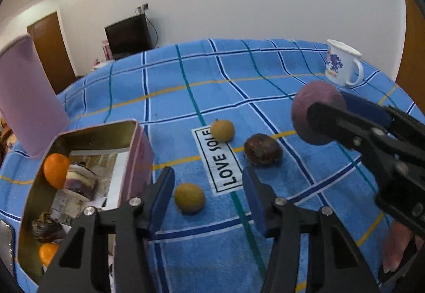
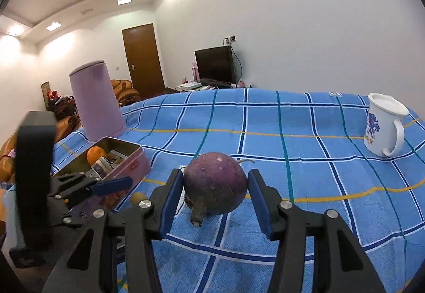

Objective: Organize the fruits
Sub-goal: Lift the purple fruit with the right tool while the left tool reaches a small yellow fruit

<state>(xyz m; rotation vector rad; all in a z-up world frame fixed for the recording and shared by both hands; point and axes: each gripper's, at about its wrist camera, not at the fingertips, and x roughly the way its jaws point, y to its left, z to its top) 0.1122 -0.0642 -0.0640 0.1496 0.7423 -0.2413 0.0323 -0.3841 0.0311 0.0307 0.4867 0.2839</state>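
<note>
My right gripper (image 2: pixel 215 188) is shut on a round purple fruit (image 2: pixel 215 182) and holds it above the blue checked cloth; the fruit also shows in the left wrist view (image 1: pixel 316 115). My left gripper (image 1: pixel 208 196) is open and empty, low over a yellow-brown fruit (image 1: pixel 189 198). A second yellow-brown fruit (image 1: pixel 222 130) and a dark brown fruit (image 1: pixel 263 150) lie further ahead. An open pink tin (image 1: pixel 138 157) at the left holds two oranges (image 1: pixel 56 170) and other dark fruits.
A tall lilac container (image 2: pixel 95 101) stands behind the tin. A white mug (image 2: pixel 385 128) stands at the far right of the cloth. A "LOVE SOLE" label (image 1: pixel 221 164) is sewn on the cloth. A TV and a door are in the background.
</note>
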